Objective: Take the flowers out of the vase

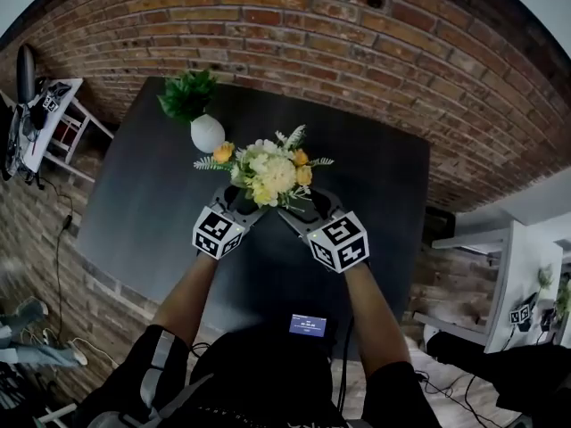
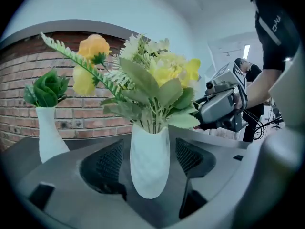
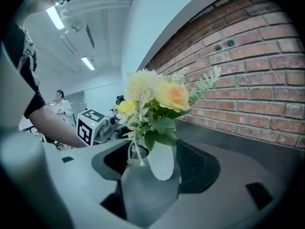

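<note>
Bench note, both tongs at the bouquet.

- Position: flowers stand upright in a white vase near the middle of the dark table. None are out yet.
- Left gripper: jaws apart with the vase body between them. A dark gap shows on each side, so I read no contact.
- Right gripper: jaws also apart, straddling the same vase from the other side. The vase sits closer to one pad, and I cannot tell whether it touches.

Handling (judgement):
- The bunch looks light, with soft heads and thin, springy stems.
- The blooms would crush or shed if pinched, so the place to grip is the bundled stems just above the rim.
- The vase looks smooth, narrow-footed and top-heavy. It will likely lift or tip with the stems unless one gripper steadies its body low down.

Views compared:
- The head view hides the vase completely under the blooms and shows only the layout. It includes a second vase with a green plant further back, by the brick wall.
- The left gripper view shows the stems entering the rim and the pad gaps.
- The right gripper view shows one sprig hanging down outside the rim. It also shows the other gripper's marker cube.
</note>
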